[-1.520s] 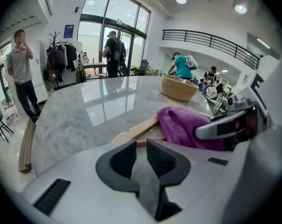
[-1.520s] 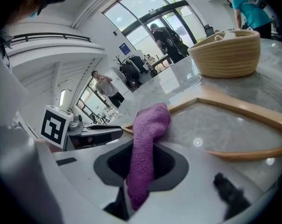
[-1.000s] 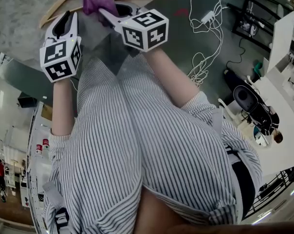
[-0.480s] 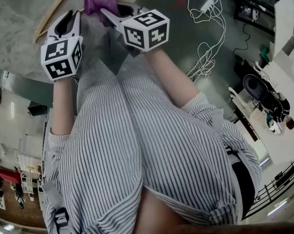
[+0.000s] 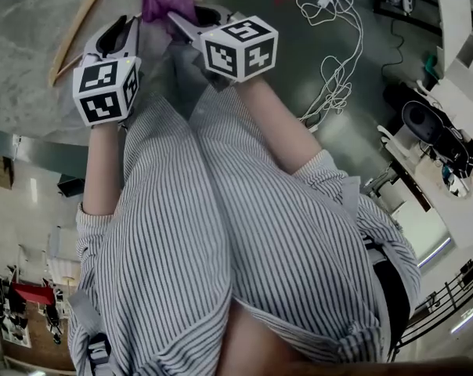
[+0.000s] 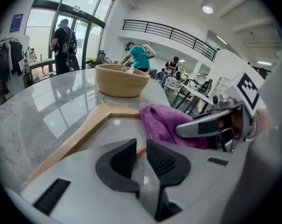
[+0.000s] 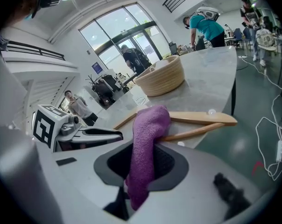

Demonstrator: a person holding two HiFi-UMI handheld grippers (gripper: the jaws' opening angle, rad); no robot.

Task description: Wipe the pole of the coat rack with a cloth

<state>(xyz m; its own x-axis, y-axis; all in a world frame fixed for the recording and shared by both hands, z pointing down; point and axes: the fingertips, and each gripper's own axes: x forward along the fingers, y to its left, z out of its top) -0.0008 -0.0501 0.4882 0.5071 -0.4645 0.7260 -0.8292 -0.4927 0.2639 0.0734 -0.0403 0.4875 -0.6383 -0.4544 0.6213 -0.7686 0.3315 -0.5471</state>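
The right tool (image 7: 143, 164) is pinching a purple terry cloth (image 7: 148, 125). Its loose end flops against the pale wooden hanger (image 6: 85, 129) on the grey marble surface (image 6: 47, 111), at 12 o'clock from the person. The left tool (image 6: 141, 155) is squeezed nearly together on nothing. No rack pole in sight. Likely risk: lifting the cloth snags the hanger and drags it off the edge.

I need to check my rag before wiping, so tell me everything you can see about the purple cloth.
The cloth is purple, fuzzy, bunched into one thick fold. The right gripper has its tongs shut on the lower part; the top bulges above them, in front of a wooden hanger.
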